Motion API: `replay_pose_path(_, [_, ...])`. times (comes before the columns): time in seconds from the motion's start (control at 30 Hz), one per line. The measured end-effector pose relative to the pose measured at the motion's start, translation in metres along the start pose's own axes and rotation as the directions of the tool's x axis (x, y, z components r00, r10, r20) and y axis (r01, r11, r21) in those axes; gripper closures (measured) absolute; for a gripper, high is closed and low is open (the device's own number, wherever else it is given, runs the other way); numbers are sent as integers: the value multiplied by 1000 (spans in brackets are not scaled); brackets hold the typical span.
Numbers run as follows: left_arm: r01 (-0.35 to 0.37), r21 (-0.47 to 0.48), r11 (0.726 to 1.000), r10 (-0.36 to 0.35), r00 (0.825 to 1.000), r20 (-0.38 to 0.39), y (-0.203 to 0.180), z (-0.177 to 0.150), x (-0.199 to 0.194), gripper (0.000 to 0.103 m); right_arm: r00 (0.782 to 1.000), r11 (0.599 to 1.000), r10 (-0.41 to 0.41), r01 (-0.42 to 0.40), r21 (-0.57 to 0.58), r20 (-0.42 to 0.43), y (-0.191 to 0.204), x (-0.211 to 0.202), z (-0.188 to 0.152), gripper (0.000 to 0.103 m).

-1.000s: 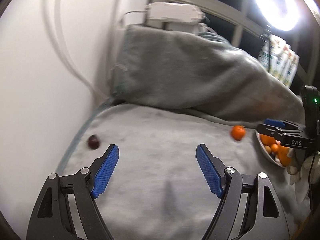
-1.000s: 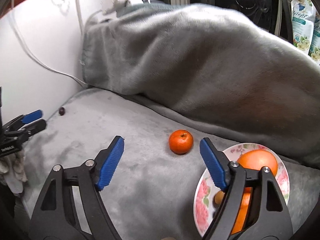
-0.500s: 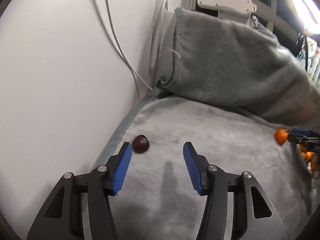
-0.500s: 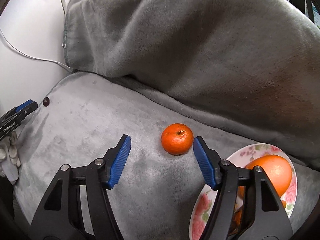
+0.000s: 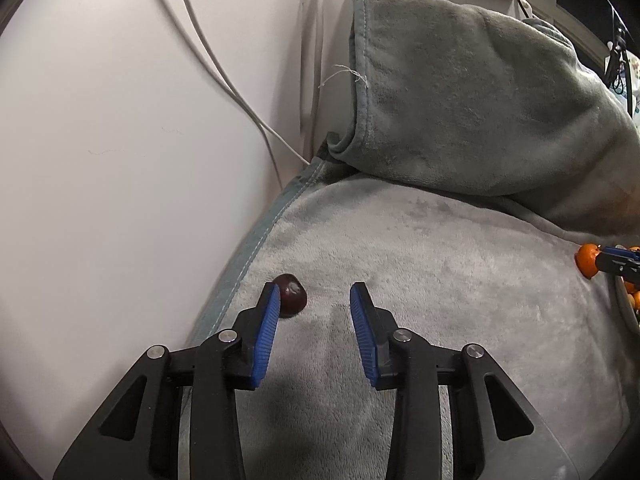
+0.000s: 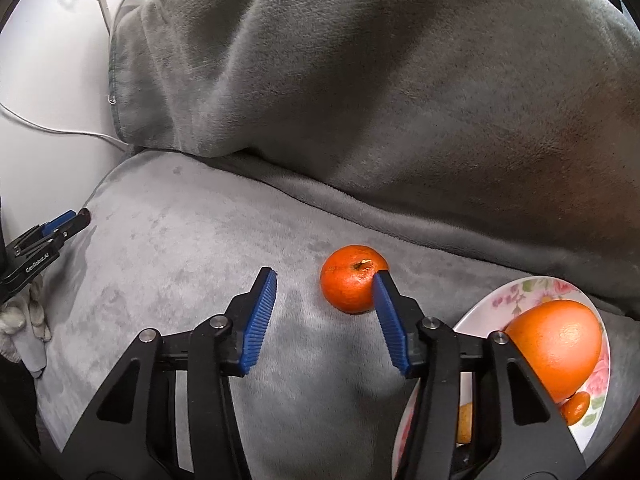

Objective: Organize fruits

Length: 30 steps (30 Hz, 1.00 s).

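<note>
A small dark red fruit (image 5: 291, 293) lies on the grey blanket near its left edge. My left gripper (image 5: 316, 294) is open, low over the blanket, its left fingertip right beside that fruit. A tangerine (image 6: 349, 289) lies on the blanket; my right gripper (image 6: 325, 282) is open, its right fingertip against the tangerine's right side. A flowered plate (image 6: 536, 292) at the right holds a large orange (image 6: 558, 346) and smaller fruits. The tangerine also shows far right in the left wrist view (image 5: 586, 260).
A white wall (image 5: 120, 120) with cables (image 5: 224, 76) stands close on the left. A heaped grey blanket (image 6: 380, 100) rises behind the flat area. The left gripper shows in the right wrist view (image 6: 66, 222) at the far left.
Both grippers have moved forward and down and narrowed. The left one has closed in on the dark fruit, the right one on the tangerine.
</note>
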<state>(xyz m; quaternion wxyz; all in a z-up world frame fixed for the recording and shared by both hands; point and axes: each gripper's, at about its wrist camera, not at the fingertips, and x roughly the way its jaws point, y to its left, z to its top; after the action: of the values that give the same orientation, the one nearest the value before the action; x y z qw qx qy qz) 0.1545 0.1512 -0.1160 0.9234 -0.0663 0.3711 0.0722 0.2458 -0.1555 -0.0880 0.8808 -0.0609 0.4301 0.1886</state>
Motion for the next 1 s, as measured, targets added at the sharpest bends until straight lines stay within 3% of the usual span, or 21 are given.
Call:
replay_pose_path(0.5, [18,-34,999,-18,1000,-3,7,4,5,74,996,997,-78,79,-8,31,6,4,6,52])
replay_pose_path(0.77, [3,-31,1000,-4,1000,-17,6,5,9,82,994,994,-109,109,-17,-22,7,21,7,52])
replay_pose_path(0.87, [-2,-38,999,1,1000,-17,8,6,10,83,992,992,-128,127,-21,-16,7,22,9,64])
replay_pose_path(1.0, [-5,-60,998,4,1000,-12,12,4,7,83,994,994,-111,111,-6,-19,4,22,11,65])
